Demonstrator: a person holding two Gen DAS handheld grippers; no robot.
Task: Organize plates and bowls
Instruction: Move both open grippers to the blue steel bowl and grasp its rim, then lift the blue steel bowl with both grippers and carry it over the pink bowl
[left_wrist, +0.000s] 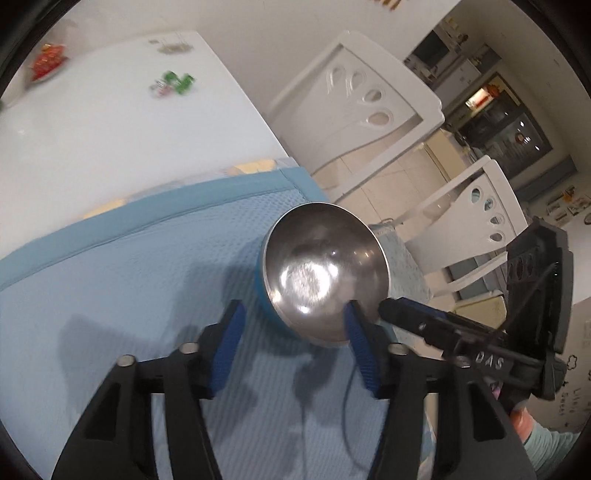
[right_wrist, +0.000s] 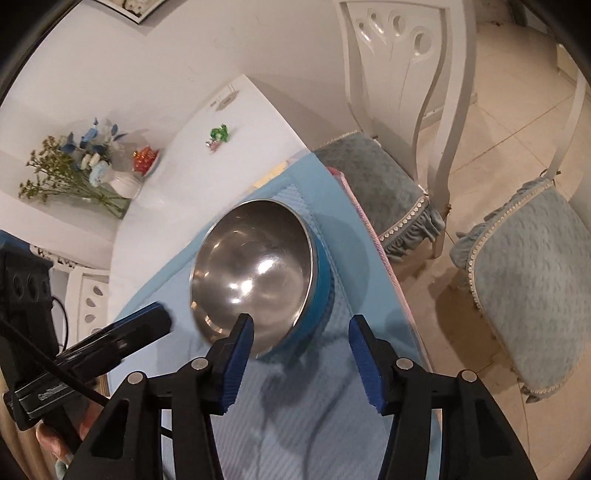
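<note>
A steel bowl with a blue outer shell (left_wrist: 325, 273) sits on a light blue mat (left_wrist: 129, 295) near the table's edge; it also shows in the right wrist view (right_wrist: 255, 273). My left gripper (left_wrist: 293, 328) is open, its right finger at the bowl's near rim. My right gripper (right_wrist: 301, 332) is open, its left finger over the near rim and its right finger outside the bowl. Each gripper shows in the other's view, the right one (left_wrist: 443, 332) beside the bowl and the left one (right_wrist: 122, 339) left of it. Neither holds anything.
The white table (left_wrist: 110, 129) carries a green wrapped item (left_wrist: 173, 83), a red item on a plate (left_wrist: 46, 61) and a flower vase (right_wrist: 122, 181). Two white chairs with blue cushions (right_wrist: 388, 192) (right_wrist: 524, 258) stand by the table edge over the tiled floor.
</note>
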